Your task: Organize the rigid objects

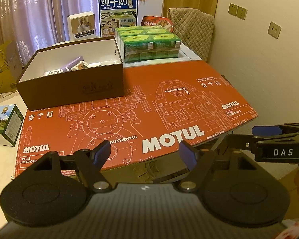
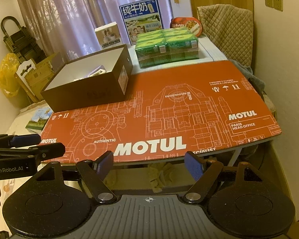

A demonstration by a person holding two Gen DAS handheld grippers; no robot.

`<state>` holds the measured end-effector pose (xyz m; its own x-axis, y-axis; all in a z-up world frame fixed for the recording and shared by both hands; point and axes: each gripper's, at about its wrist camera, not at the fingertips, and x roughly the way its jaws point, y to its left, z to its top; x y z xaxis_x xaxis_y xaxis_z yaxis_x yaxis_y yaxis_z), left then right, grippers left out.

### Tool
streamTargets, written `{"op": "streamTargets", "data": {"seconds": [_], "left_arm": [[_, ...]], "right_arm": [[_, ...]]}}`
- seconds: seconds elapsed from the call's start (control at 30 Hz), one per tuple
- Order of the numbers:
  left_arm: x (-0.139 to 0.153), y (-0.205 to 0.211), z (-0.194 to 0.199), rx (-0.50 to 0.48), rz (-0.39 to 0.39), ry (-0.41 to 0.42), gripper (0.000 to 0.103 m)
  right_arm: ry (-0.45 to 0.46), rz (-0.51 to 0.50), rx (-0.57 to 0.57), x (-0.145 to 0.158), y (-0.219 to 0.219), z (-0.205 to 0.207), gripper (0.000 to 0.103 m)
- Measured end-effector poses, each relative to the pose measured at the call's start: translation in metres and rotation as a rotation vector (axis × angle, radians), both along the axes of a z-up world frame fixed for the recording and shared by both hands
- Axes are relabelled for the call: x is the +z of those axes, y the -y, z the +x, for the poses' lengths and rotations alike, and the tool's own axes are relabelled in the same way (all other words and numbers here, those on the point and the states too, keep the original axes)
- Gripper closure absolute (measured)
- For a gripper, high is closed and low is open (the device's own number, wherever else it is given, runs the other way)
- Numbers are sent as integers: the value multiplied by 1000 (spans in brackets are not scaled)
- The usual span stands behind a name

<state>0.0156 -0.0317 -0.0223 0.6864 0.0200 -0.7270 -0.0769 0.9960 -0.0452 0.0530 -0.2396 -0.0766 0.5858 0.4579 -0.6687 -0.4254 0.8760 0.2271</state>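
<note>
A brown shoebox [image 1: 69, 87] [image 2: 85, 91] with a white inside stands open at the back left of a red Motul cardboard sheet [image 1: 159, 107] [image 2: 169, 107]. Several small items lie in it, among them a purple one [image 1: 73, 62] [image 2: 98, 70]. My left gripper [image 1: 144, 152] hangs open over the sheet's near edge, nothing between its blue pads. My right gripper [image 2: 149, 164] is open too, empty, just off the sheet's near edge. Each gripper shows at the other view's side: the right gripper [image 1: 273, 135], the left gripper [image 2: 28, 141].
Behind the sheet sit a wrapped pack of green boxes [image 1: 149, 45] [image 2: 167, 47], a blue milk carton box [image 1: 118, 14] [image 2: 141, 20], a small white box [image 1: 81, 25] [image 2: 108, 34] and a red food tub [image 1: 158, 23] [image 2: 187, 24]. A green-and-white box [image 1: 6, 123] lies left. A quilted chair [image 1: 193, 27] stands by the wall.
</note>
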Motion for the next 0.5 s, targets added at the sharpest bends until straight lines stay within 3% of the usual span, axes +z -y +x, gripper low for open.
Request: {"op": "streamTargets", "data": {"seconds": [0.5], "left_arm": [[-1, 1, 4, -6, -1, 4, 30]], "right_arm": [[-2, 1, -6, 1, -1, 3, 28]]}}
